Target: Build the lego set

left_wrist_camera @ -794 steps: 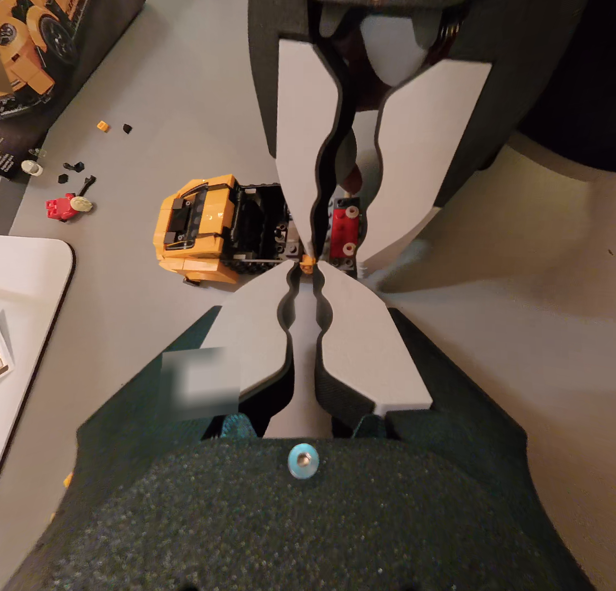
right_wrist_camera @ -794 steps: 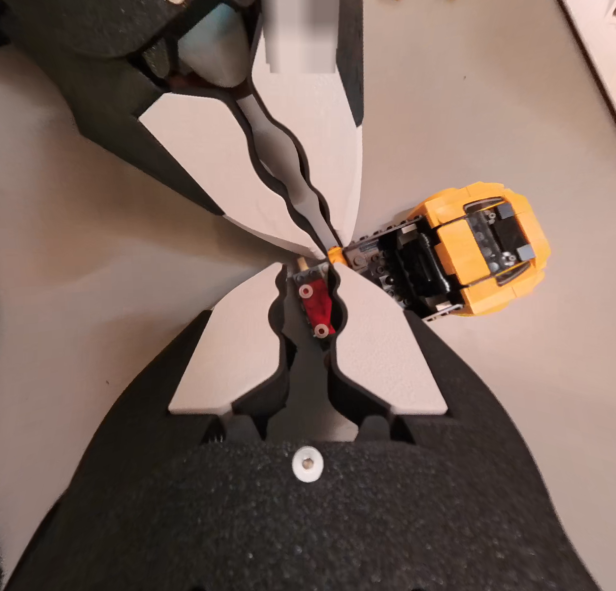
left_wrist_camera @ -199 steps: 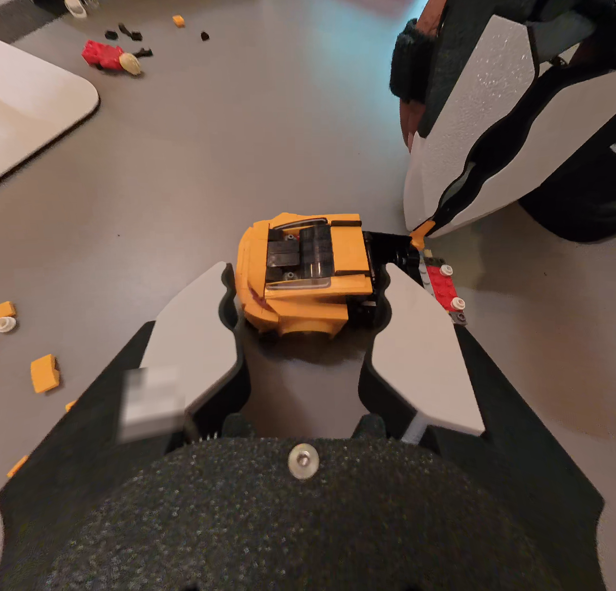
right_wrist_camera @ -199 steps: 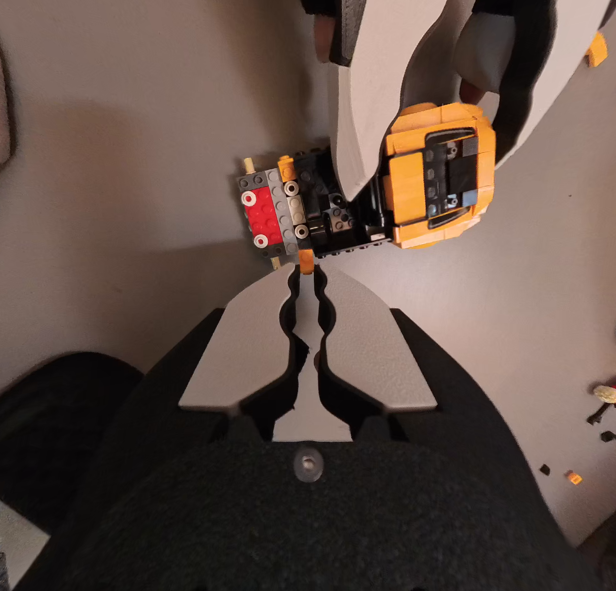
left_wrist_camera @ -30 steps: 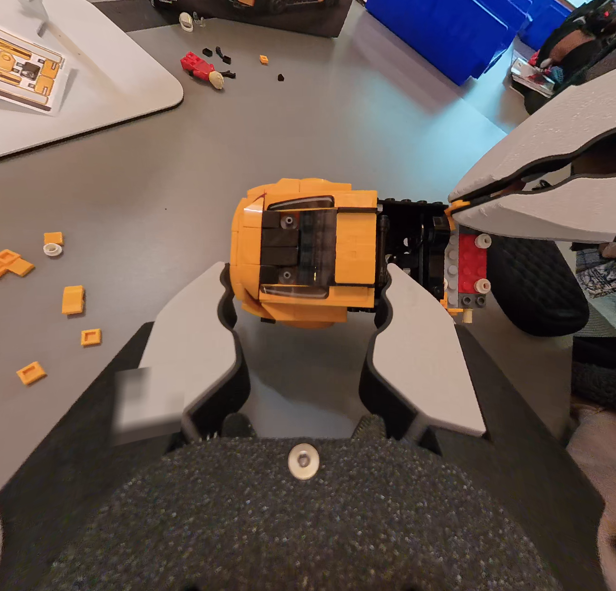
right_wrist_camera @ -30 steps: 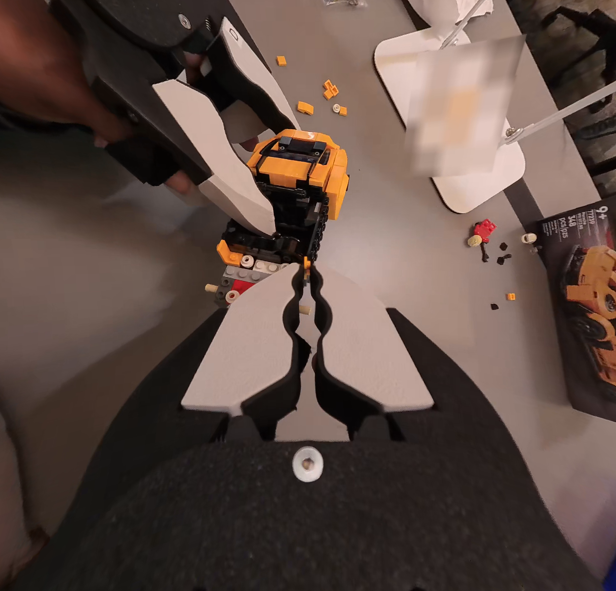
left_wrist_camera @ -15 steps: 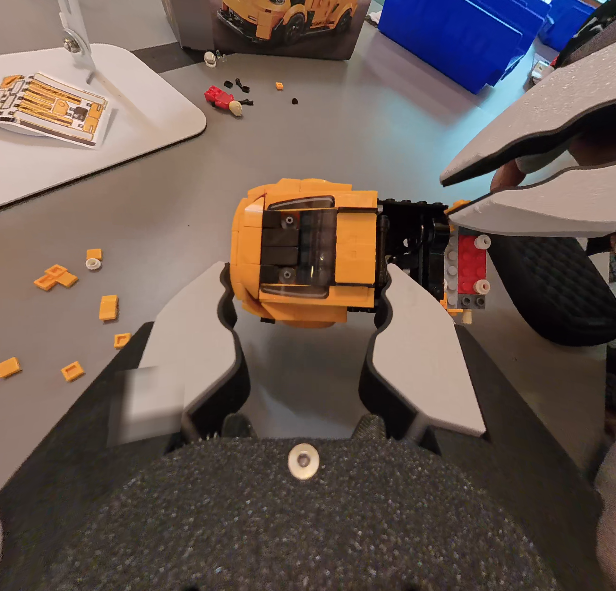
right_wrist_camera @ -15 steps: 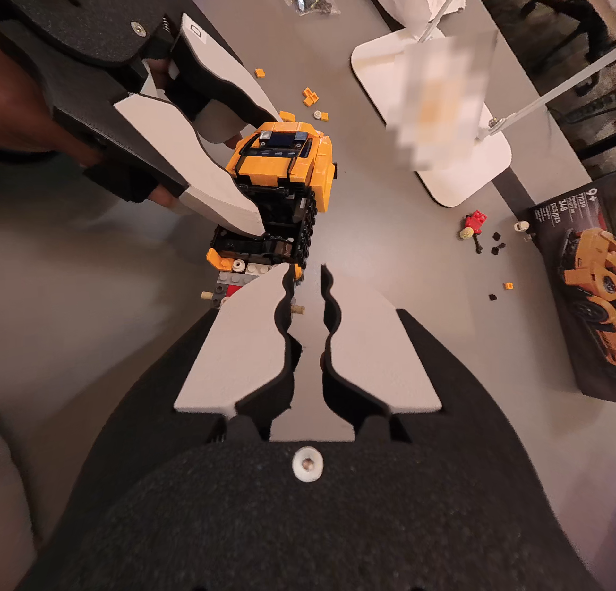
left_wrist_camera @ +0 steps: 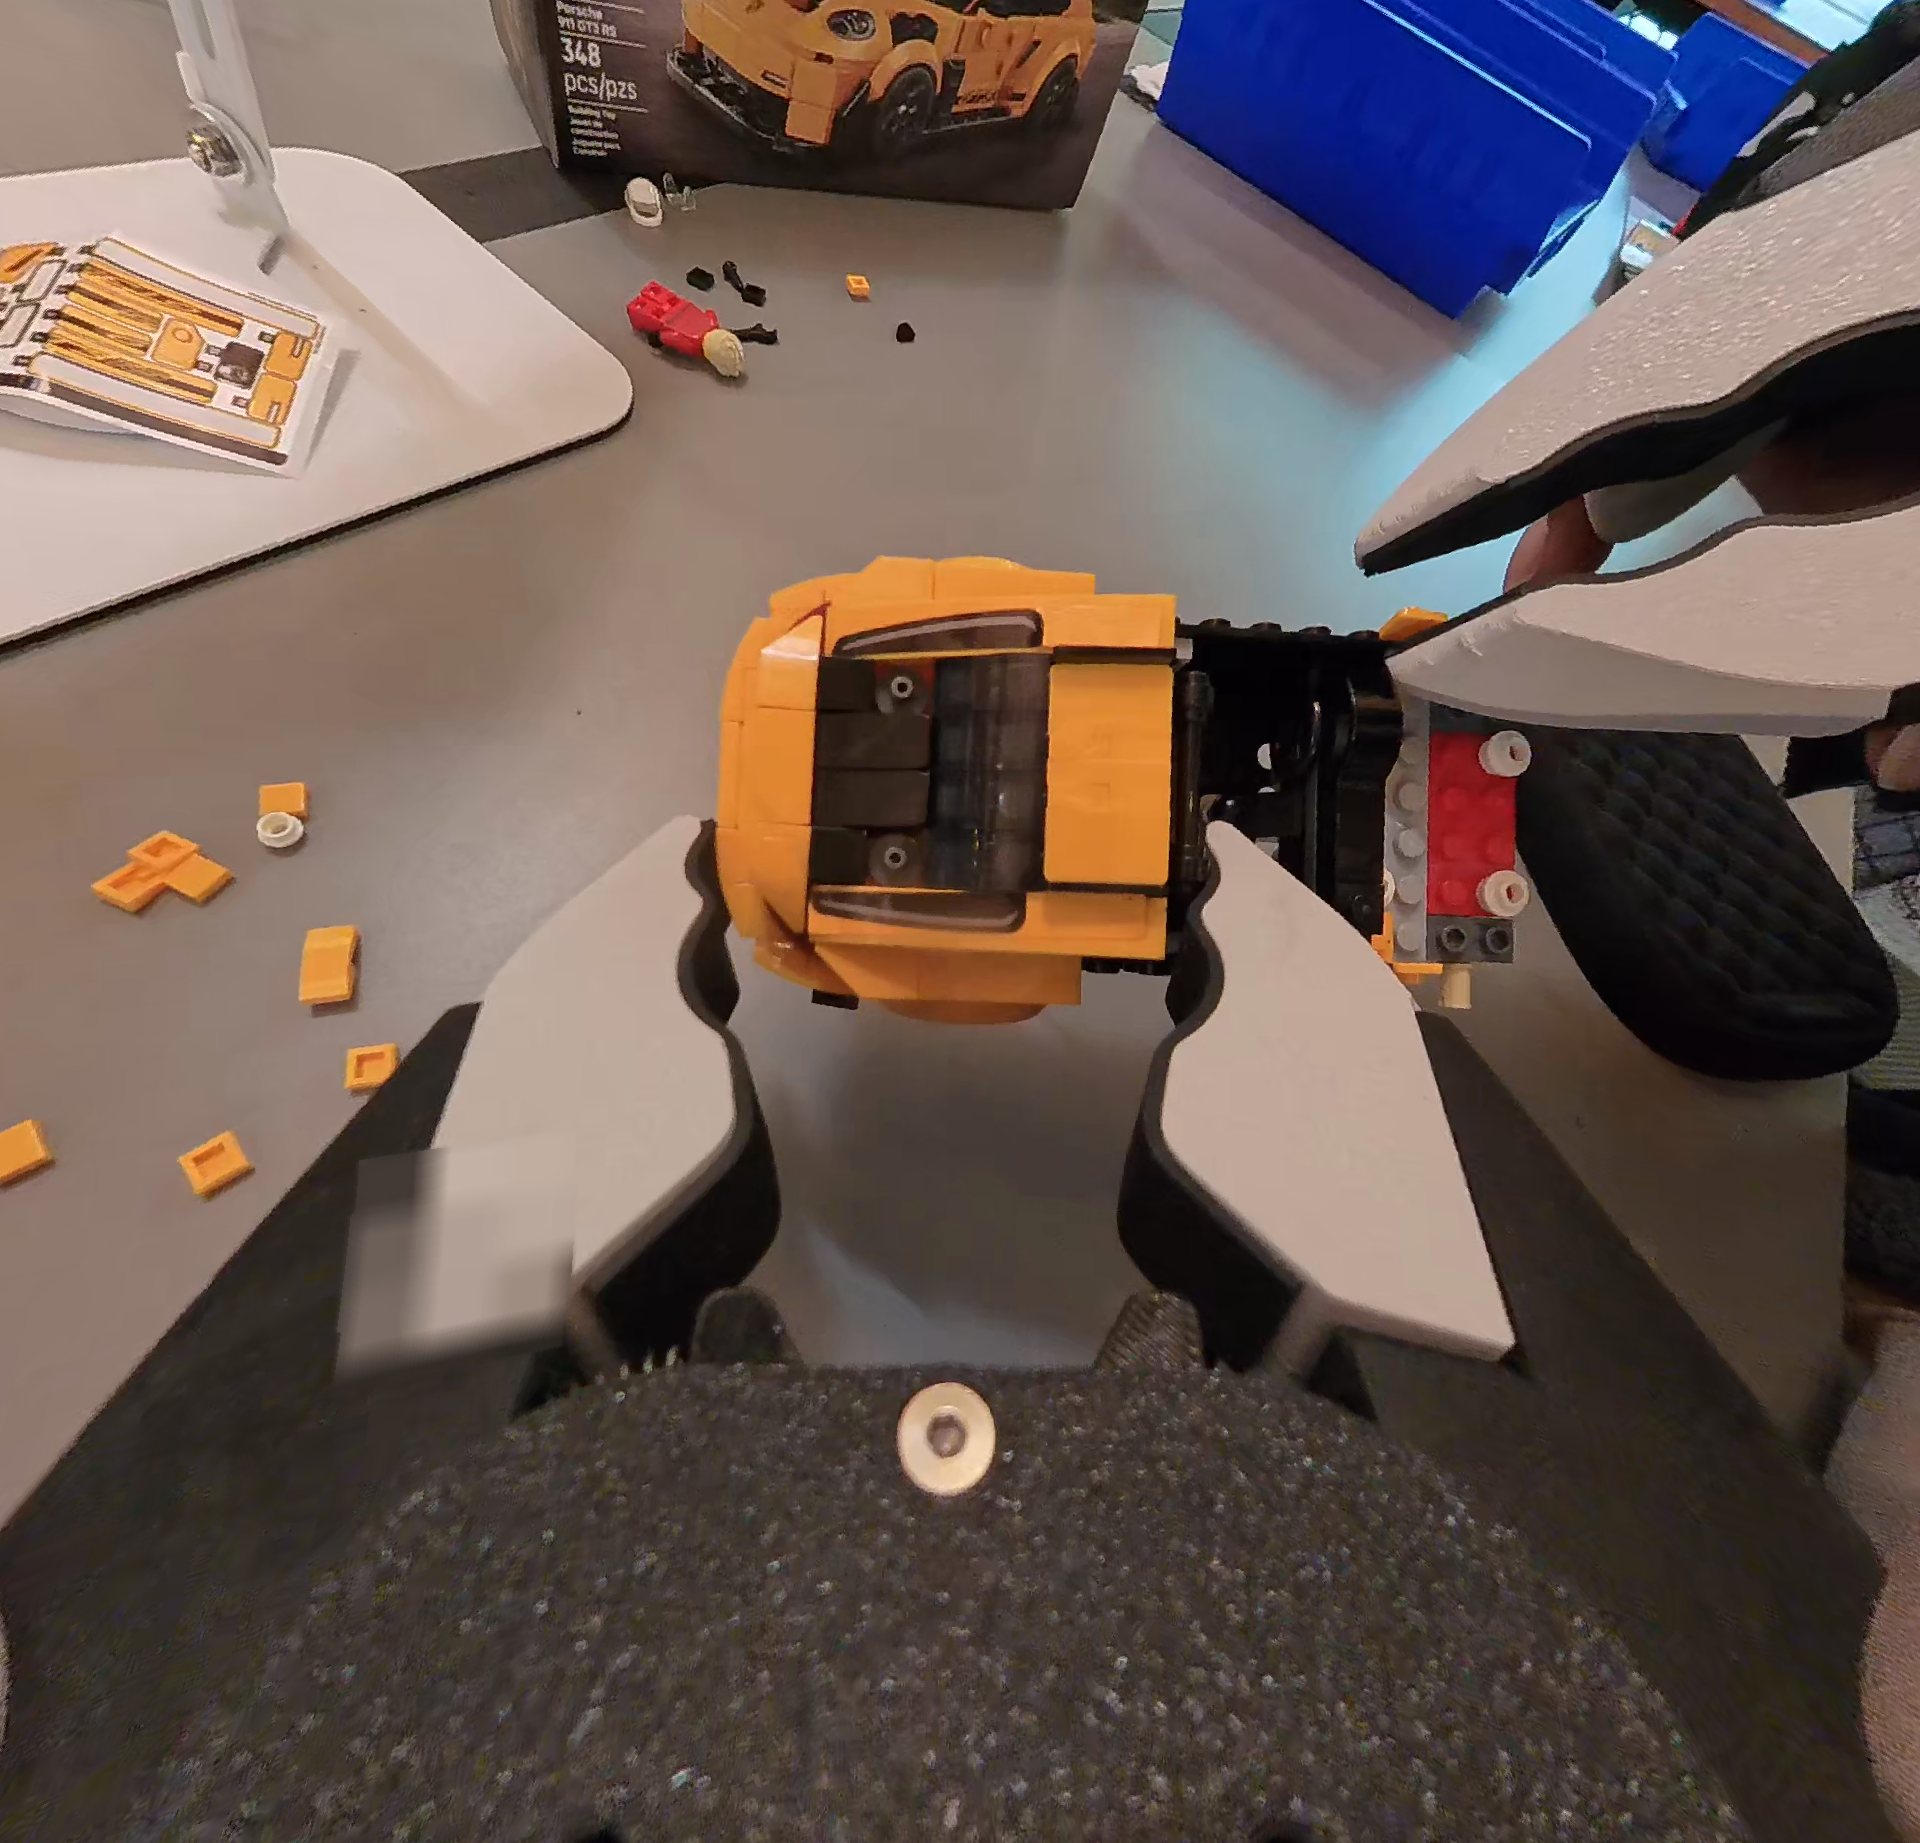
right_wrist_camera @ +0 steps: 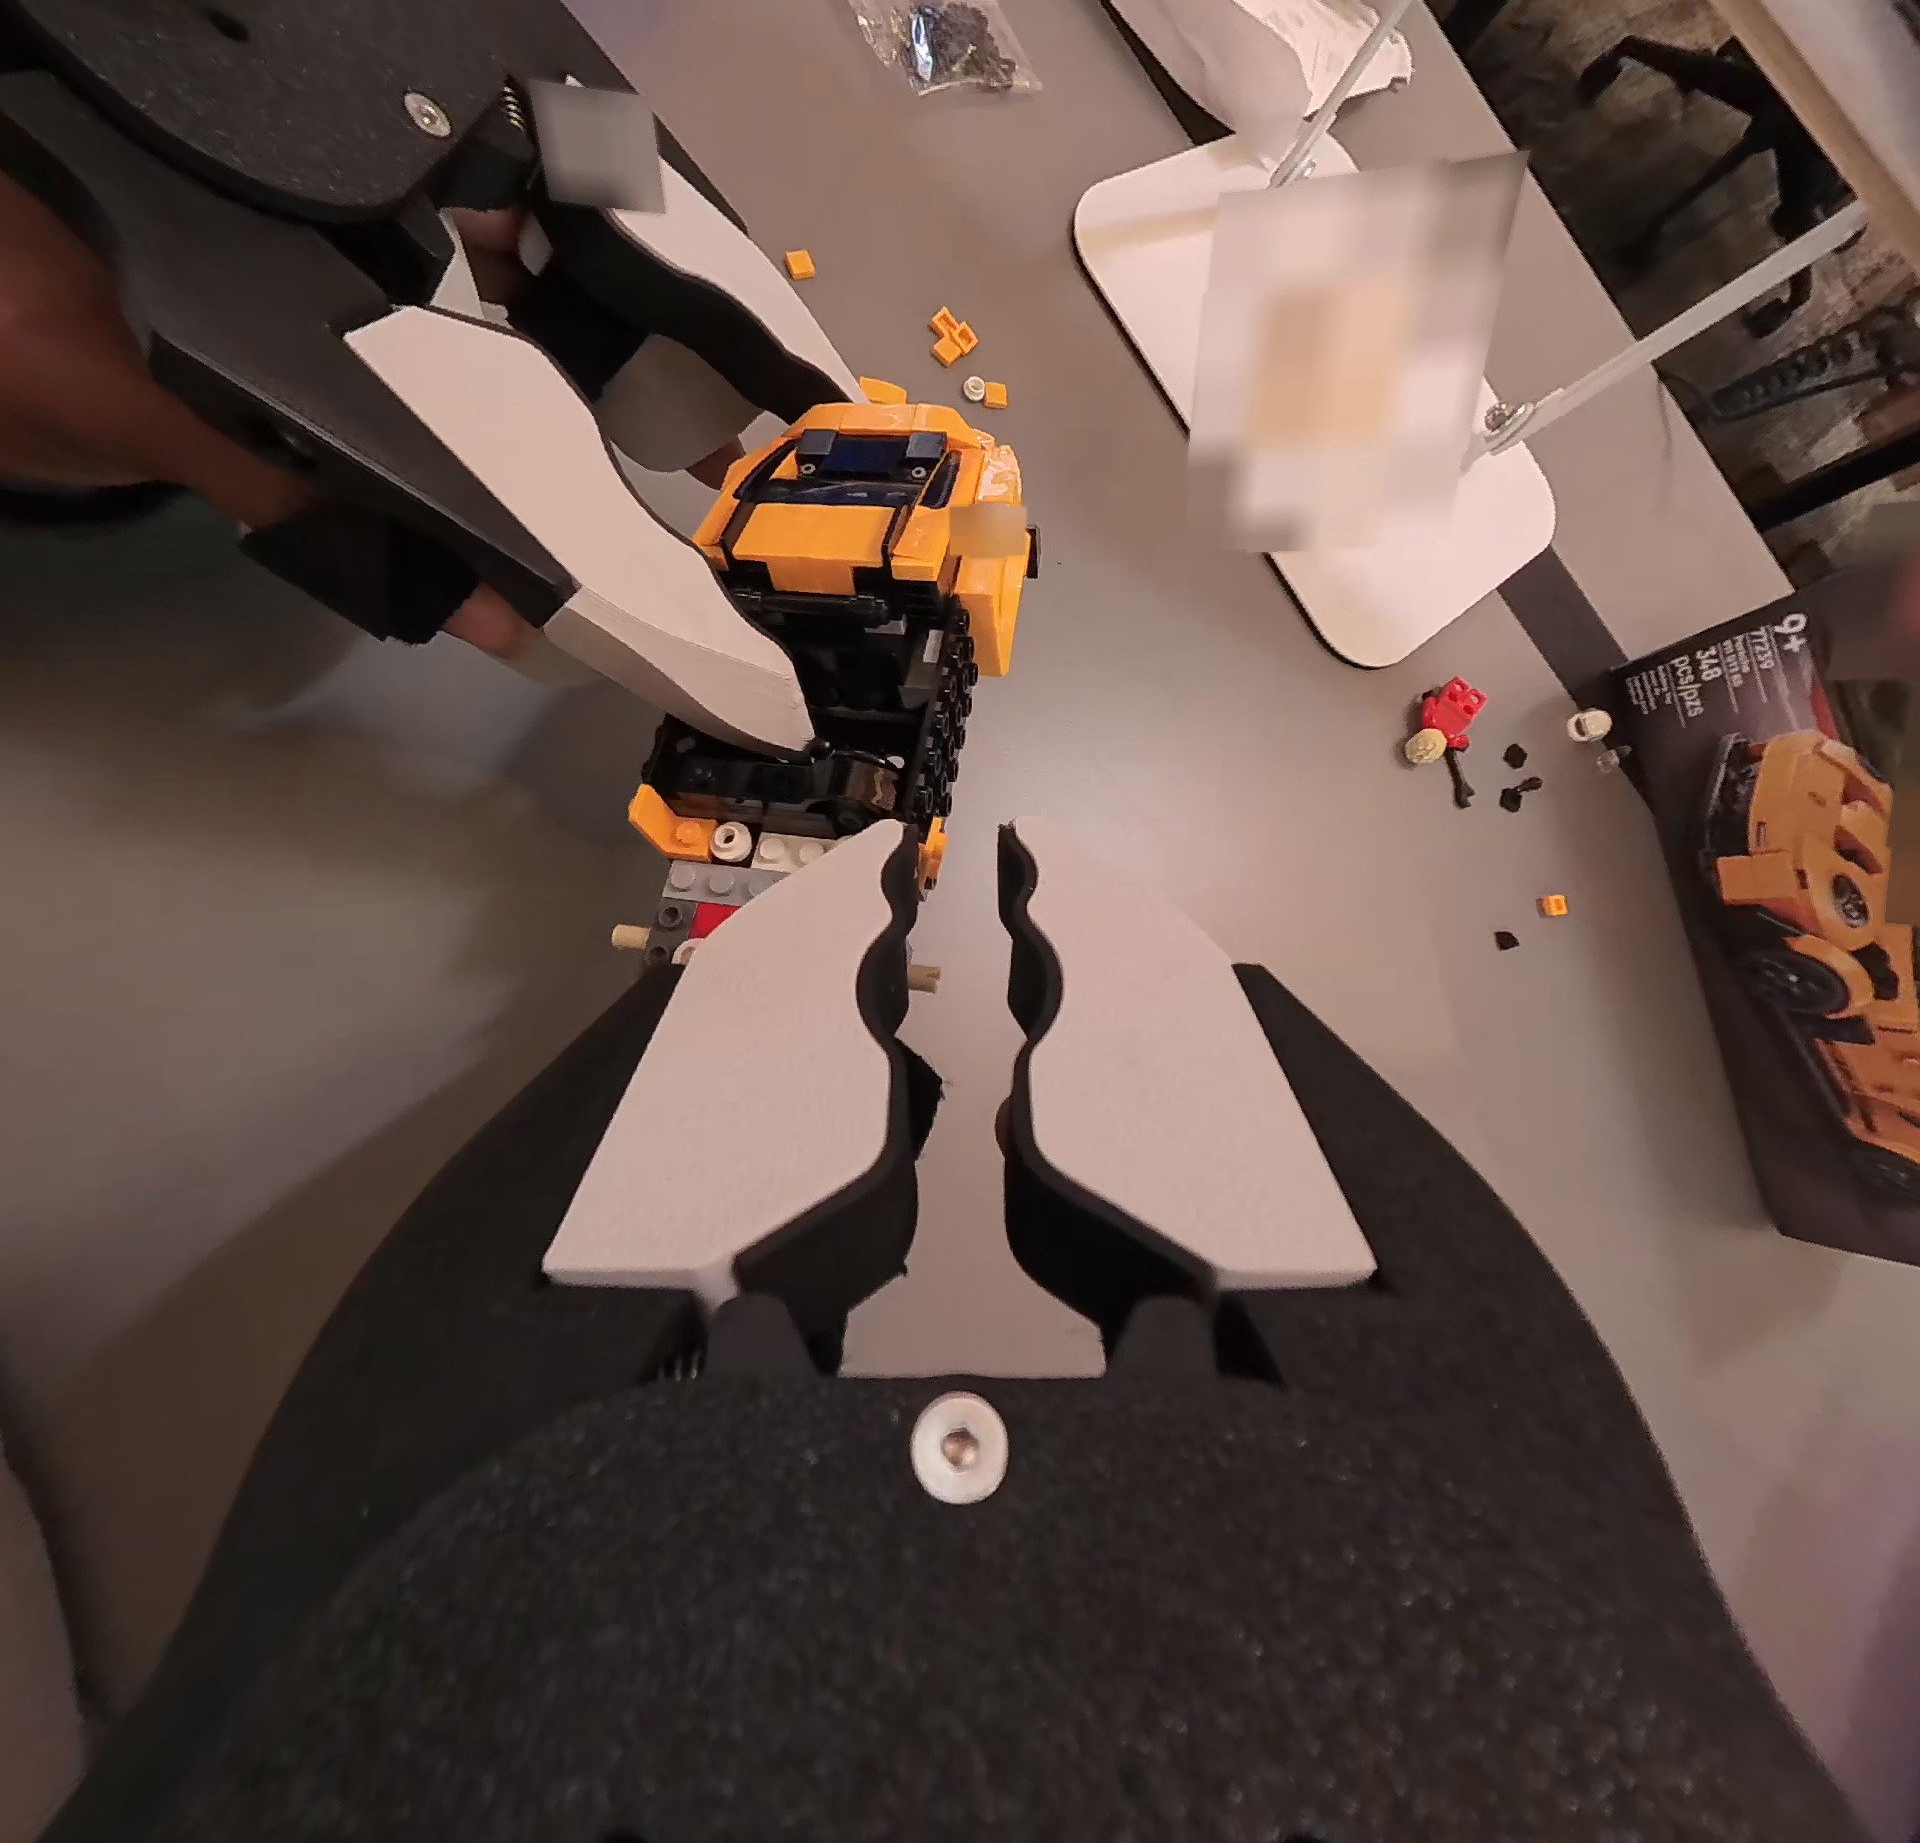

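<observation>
We judge the main risk is the half-built orange and black brick car twisting or shedding bricks: the left hand-held gripper pinches only its orange cab, held above the grey tabletop, with the studded black, grey and red chassis overhanging toward 3 o'clock. The right hand-held gripper stands slightly spread and empty, one fingertip beside the chassis corner. Loose orange tiles lie at 9 o'clock.

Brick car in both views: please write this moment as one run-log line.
left tool: shut on orange brick car, lifted off grey table | right tool: open, empty, by car's rear | loose orange bricks on table
</observation>
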Demonstrator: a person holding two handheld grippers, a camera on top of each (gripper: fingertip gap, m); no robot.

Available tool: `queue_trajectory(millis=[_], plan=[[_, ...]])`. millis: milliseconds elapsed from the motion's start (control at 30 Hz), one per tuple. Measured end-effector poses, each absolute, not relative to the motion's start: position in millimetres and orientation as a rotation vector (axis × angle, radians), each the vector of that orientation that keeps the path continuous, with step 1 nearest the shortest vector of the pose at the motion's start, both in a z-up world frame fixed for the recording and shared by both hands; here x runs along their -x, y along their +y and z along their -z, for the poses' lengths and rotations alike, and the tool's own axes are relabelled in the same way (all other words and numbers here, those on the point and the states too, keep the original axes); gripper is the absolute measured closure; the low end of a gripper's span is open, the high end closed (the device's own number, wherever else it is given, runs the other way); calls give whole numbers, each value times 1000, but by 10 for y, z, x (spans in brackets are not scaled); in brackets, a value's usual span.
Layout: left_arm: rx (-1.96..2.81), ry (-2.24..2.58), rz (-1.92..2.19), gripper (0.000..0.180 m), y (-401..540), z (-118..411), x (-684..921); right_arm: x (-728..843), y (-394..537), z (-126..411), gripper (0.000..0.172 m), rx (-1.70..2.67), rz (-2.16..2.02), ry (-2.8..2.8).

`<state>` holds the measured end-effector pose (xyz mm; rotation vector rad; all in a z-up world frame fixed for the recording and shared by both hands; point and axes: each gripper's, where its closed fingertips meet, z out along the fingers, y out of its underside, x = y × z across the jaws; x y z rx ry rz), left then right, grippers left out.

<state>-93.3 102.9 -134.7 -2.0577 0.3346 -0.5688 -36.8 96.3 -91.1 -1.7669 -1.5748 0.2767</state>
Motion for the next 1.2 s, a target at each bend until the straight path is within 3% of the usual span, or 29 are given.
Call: queue_trajectory(millis=[700,1033,1200], plan=[[2029,321,588,98,1029,1274,945,408,907,795,154,1730,-305,-1605],[1970,291,547,98,1053,1162,1014,281,958,679,130,1963,-823,-1217],[1947,285,496,98,1068,1136,1047,350,979,753,130,2003,-963,-1045]])
